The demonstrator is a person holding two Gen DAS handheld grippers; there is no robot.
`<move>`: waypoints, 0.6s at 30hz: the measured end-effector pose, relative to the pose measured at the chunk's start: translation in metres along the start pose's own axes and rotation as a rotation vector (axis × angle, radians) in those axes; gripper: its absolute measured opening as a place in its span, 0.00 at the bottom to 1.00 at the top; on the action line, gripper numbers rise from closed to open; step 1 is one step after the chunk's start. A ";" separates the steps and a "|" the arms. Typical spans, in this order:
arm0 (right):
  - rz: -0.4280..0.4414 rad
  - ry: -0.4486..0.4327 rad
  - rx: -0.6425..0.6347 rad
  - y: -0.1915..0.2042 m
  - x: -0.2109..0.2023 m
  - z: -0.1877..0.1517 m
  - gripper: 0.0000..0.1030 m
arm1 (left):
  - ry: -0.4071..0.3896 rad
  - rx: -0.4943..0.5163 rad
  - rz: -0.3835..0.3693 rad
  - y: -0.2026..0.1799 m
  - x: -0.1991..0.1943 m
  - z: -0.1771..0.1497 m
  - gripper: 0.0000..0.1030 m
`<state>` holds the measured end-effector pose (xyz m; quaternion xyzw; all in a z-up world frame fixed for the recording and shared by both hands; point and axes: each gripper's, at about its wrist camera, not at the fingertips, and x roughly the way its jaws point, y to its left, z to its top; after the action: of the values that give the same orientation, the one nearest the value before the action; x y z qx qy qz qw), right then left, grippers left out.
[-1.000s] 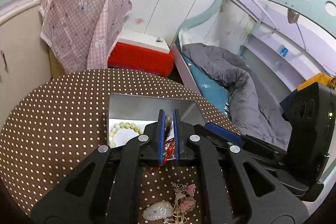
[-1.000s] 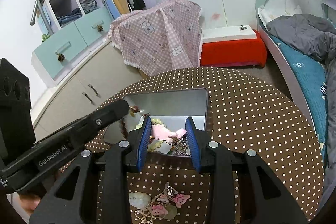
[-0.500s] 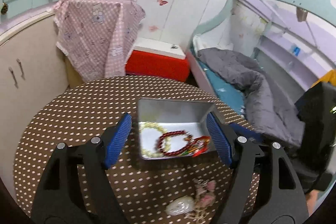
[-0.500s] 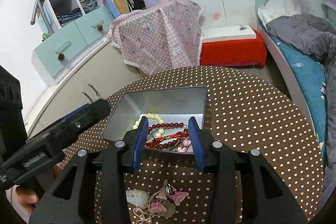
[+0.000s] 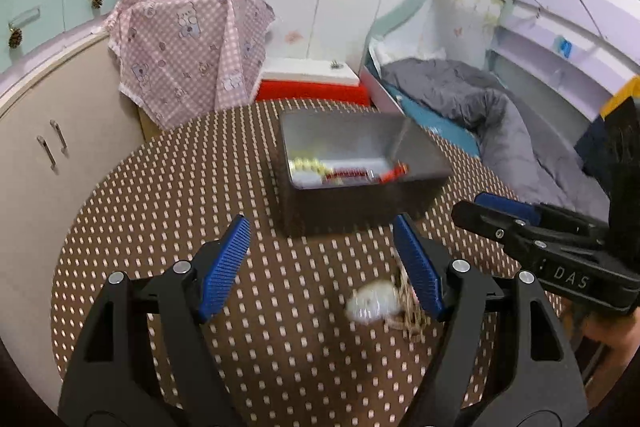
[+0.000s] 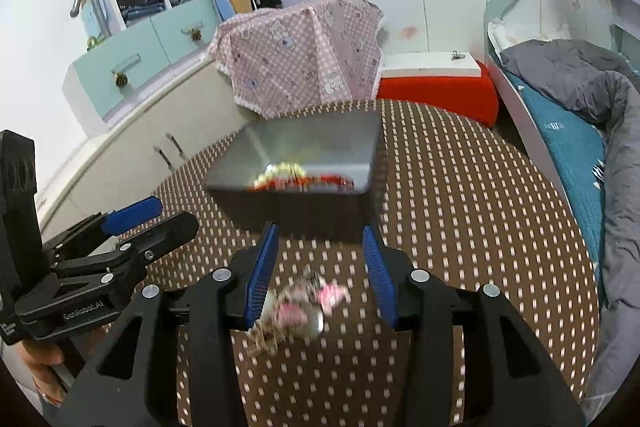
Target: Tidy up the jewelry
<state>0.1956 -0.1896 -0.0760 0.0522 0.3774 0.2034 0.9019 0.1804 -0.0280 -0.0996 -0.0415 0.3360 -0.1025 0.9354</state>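
Jewelry point(image 6: 298, 311), a blurred pink and pale tangle, lies loose on the dotted table point(image 6: 460, 227), low in the right wrist frame, between the right gripper point(image 6: 320, 273) fingers, which have just been opening and stand apart around it without touching. Above it sits the tin point(image 6: 304, 155) with bead bracelets. The left gripper point(image 5: 322, 265), fingers wide and empty, has the pile by its right finger; the right hand seems nearer.

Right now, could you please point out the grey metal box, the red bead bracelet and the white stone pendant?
grey metal box point(image 5: 352, 207): left wrist view, front wall.
red bead bracelet point(image 5: 352, 174): left wrist view, middle of beads.
white stone pendant point(image 5: 370, 305): left wrist view, its centre.
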 end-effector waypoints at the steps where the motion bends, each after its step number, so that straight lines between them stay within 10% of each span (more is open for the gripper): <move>1: 0.000 0.005 0.002 0.000 -0.001 -0.004 0.42 | 0.006 0.007 -0.002 0.000 -0.001 -0.005 0.71; 18: 0.017 0.051 0.049 -0.010 -0.008 -0.041 0.49 | 0.234 0.193 0.006 -0.021 0.035 -0.043 0.55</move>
<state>0.1649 -0.2049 -0.1022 0.0724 0.4047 0.2033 0.8886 0.1762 -0.0564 -0.1514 0.0620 0.4315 -0.1358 0.8897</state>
